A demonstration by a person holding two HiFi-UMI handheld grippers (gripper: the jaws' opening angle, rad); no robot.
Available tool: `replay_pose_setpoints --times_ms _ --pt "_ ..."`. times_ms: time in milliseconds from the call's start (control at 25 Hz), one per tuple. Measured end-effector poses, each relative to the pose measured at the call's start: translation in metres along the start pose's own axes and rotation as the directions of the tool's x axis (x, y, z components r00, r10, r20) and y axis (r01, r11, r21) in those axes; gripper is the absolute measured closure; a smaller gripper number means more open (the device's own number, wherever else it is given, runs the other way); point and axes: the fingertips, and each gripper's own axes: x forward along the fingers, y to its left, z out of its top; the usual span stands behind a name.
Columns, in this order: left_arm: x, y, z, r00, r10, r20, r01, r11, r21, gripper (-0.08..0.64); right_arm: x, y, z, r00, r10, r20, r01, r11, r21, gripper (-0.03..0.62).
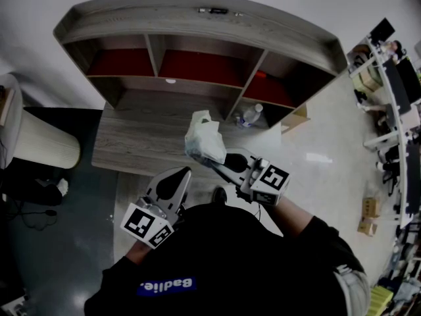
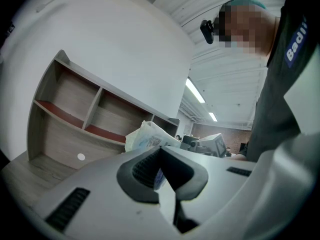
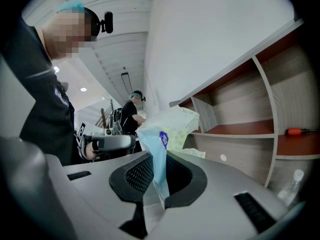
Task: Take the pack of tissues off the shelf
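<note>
**Tissue pack clear of the shelf, pinched in the right claw**

From the head view, the pack of tissues (image 1: 204, 137) hangs out in front of the shelf (image 1: 197, 28), over the near edge of the wooden worktop (image 1: 138, 137) below it, touching neither. The right claw (image 1: 222, 157) grips it from the side away from the shelf. The left claw (image 1: 180, 175) sits further from the shelf, apart from the pack.

Only the right gripper view shows the grip itself. A thin blue fold of the pack's wrapper is clenched between the two dark pads, and the bulk of the pack stands up above the jaw tips, towards the shelf. This view also shows a red-handled tool (image 3: 300, 131) lying on a red board at the shelf's right end, and a second person (image 3: 132, 111) well away from the shelf. In the head view that tool is no more than a reddish smear.

The left gripper view shows the left claw clenched on nothing, its tips together. Beyond them, nearer the shelf, the pack appears as a crumpled white shape.

A clear bottle (image 1: 250, 115) stands at the foot of the shelf's right-hand bay. It shows in the head view and low in the right gripper view, but not in the left gripper view.
</note>
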Motion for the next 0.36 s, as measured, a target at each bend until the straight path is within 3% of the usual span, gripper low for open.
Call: replay_pose_setpoints --times_ms 360 --pt "0.0001 -0.0004 0.0012 1.0 -0.003 -0.002 0.003 1.0 0.003 0.563 0.0005 0.0001 0.0004 1.0 -0.001 -0.003 0.001 1.0 0.002 0.531"
